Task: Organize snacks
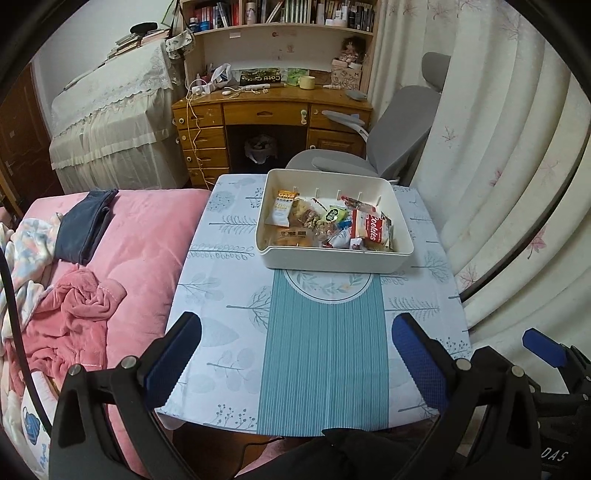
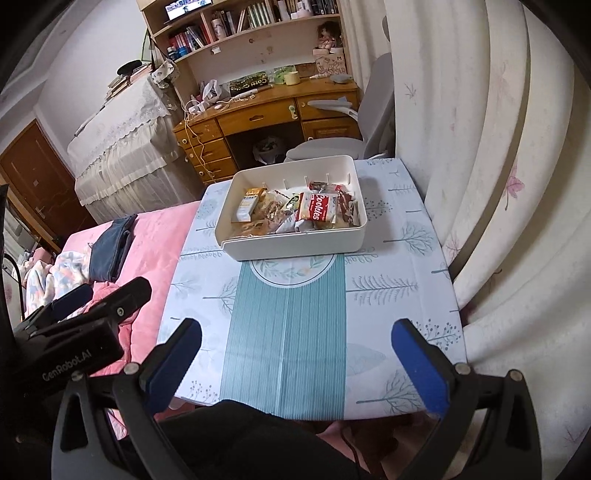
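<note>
Tree-print table beside pink bed

A wooden desk with drawers stands at the top middle of the frame, and a bookshelf full of books sits above it. A gray chair is just right of the desk. White flowered curtains fill the right side. A pink bed lies at the left. A brown door shows at far left.

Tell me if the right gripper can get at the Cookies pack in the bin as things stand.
Probably yes: the right gripper is open, the Cookies pack lies on top in the white bin, open-topped.
</note>
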`<state>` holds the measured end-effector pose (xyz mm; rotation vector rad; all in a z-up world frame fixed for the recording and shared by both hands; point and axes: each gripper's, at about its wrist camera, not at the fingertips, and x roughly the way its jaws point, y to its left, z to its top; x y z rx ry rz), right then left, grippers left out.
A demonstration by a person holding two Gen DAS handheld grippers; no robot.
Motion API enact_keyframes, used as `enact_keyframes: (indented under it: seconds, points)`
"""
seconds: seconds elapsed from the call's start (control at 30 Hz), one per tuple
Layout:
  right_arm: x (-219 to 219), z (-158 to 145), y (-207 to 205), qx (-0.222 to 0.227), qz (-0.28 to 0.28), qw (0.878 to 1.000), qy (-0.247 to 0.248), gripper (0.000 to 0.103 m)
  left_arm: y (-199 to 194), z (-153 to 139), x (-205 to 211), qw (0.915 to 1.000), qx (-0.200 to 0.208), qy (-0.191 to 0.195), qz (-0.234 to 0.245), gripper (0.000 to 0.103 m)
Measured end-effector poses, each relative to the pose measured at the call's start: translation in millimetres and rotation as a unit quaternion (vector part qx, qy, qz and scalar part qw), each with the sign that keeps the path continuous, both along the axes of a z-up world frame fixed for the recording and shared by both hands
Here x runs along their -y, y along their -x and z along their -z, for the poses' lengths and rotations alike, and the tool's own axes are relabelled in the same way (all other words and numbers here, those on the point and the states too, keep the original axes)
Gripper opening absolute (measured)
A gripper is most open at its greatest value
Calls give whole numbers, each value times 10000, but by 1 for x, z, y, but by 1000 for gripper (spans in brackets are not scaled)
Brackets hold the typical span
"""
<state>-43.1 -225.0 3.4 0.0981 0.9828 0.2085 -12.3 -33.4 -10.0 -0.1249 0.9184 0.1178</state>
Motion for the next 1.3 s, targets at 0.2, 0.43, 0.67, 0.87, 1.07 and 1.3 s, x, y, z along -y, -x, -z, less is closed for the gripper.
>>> enact_keyframes:
  seconds: [0.2,0.43,0.67,0.87,1.07,1.3]
  points:
    - [0,3,-5,-50,-74,10000,14,103,-5,3,1,10000,-43,8,-30,103]
    - [-2,4,-7,-84,-111,9999,12,103,-7,4,-1,10000,-70,12,-53,103]
    - [-2,4,-8,-95,-112,9999,8,103,-7,9,-4,9999,-114,42,-74,103]
    - [-7,12,-11,-157,-115,9998,7,103,-11,13,-5,9998,-185,79,-71,103]
    - [-8,14,-13,-180,-101,9998,6,103,-16,13,-3,9998,-199,76,-57,103]
    - [-5,19,-20,-234,-102,9997,0,103,-25,15,-1,9998,-204,27,-57,103]
